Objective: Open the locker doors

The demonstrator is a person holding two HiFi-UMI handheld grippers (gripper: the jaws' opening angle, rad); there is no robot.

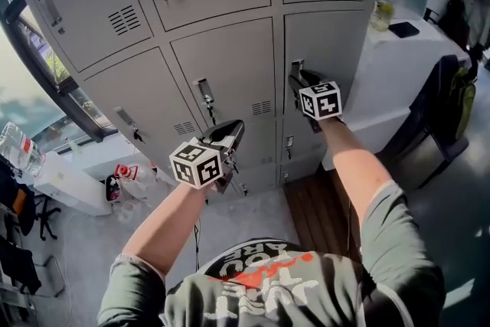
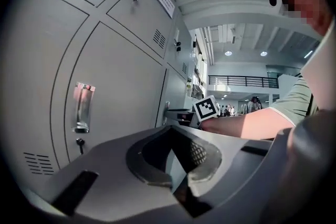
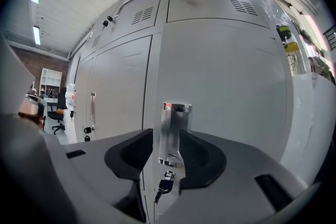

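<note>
No door (image 1: 226,65) is standing open yet; right fingers (image 3: 127,157) are straddling a handle (image 3: 170,134) (apart, unclamped), left fingers (image 2: 149,173) resting together, empty.

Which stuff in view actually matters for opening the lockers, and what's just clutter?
Job:
- locker doors
- handle, between the open jaws of the right gripper
- key below that handle
- left gripper, holding nothing

Lying about:
- yellow-green bottle and dark flat item on the white counter
- clear plastic bottle
- chair
</note>
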